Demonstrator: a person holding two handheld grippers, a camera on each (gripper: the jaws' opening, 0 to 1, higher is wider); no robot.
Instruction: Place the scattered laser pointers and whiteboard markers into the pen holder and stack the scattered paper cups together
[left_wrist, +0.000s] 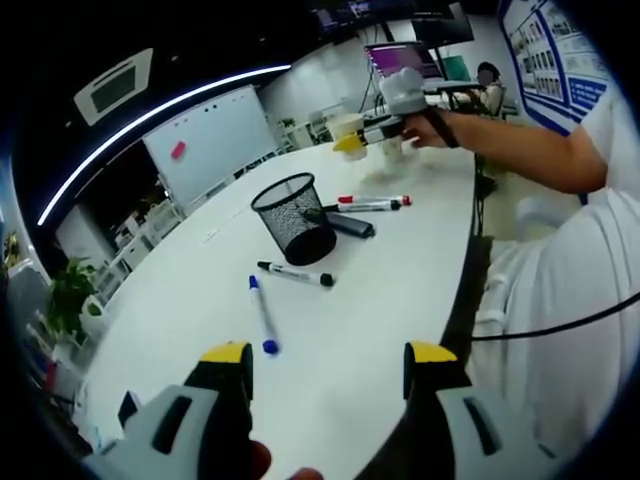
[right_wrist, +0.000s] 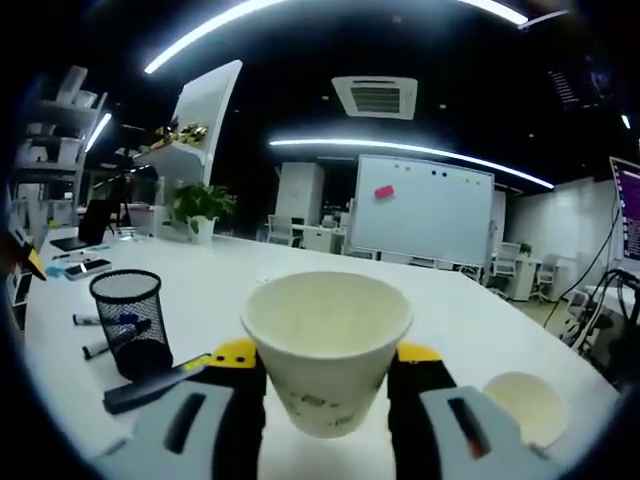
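Yellow-tipped jaws of the right gripper (right_wrist: 325, 365) are clamping a paper cup (right_wrist: 327, 345) upright above the table (right_wrist: 470, 320). A second cup (right_wrist: 527, 405) is standing just to its right on the surface. Cup stacking appears to be the step in hand; the next move likely calls for lining the held cup over the second one and nesting it in.

Left gripper (left_wrist: 330, 365) is hanging released, jaws apart, grasping nothing. Ahead of it a blue marker (left_wrist: 262, 315), a black marker (left_wrist: 297, 274), two red-capped markers (left_wrist: 370, 203) and a dark pointer (left_wrist: 348, 224) are lying loose around the mesh holder (left_wrist: 295, 217); none is in yet.

White table, office room: whiteboard (right_wrist: 425, 210), potted plant (right_wrist: 200, 208), ceiling light strips.
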